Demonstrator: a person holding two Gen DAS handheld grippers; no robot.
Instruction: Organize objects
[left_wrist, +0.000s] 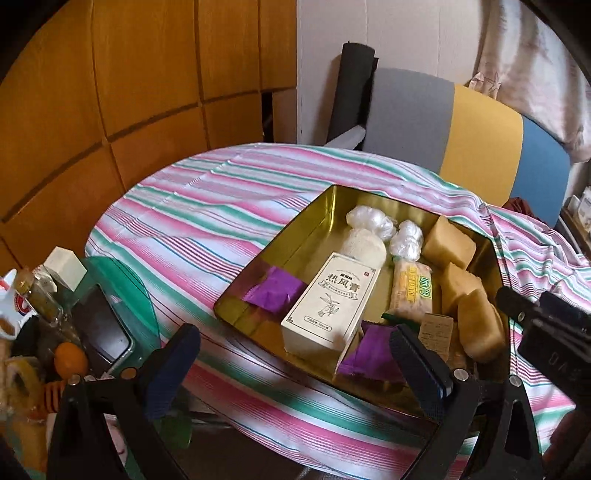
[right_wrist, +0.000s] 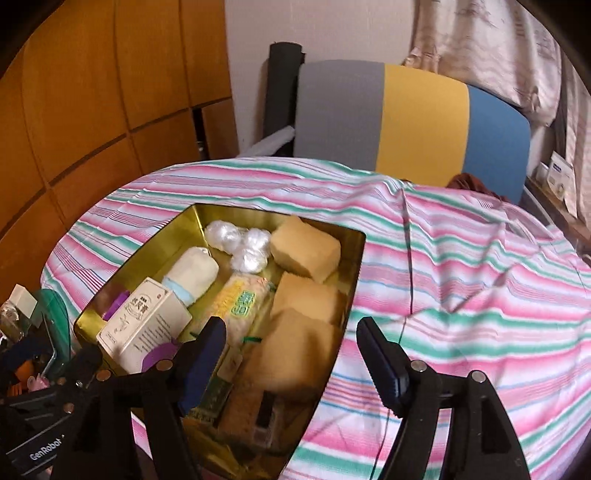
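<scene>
I am holding both my grippers over a gold tin tray (left_wrist: 325, 206) that is sitting on a table covered in a pink, green and white striped cloth (left_wrist: 207, 206). My left gripper (left_wrist: 295, 350) is hanging with its jaws spread wide and nothing between the pads; the near edge of the tray is showing through the gap. My right gripper (right_wrist: 291, 339) is also standing open, its jaws wide apart and gripping nothing, with a tan sponge block (right_wrist: 295, 350) lying below the gap, untouched.

In the left wrist view the tray is lying at about three o'clock of the table's middle. Inside it, a cream box with Chinese print (left_wrist: 328, 299) is sitting at the centre, a purple wrapper (left_wrist: 275, 291) at its nine o'clock, and a white cloth roll (left_wrist: 364, 243) at its twelve. A yellow snack packet (left_wrist: 412, 291) is lying at the box's three o'clock, and further that way three tan sponge blocks are lining the tray's wall. A crinkled clear plastic ball (left_wrist: 406, 240) is resting at the packet's twelve o'clock.

At nine o'clock of the table, a green-rimmed container (left_wrist: 122, 295) is holding an orange (left_wrist: 70, 360) and small bottles.
</scene>
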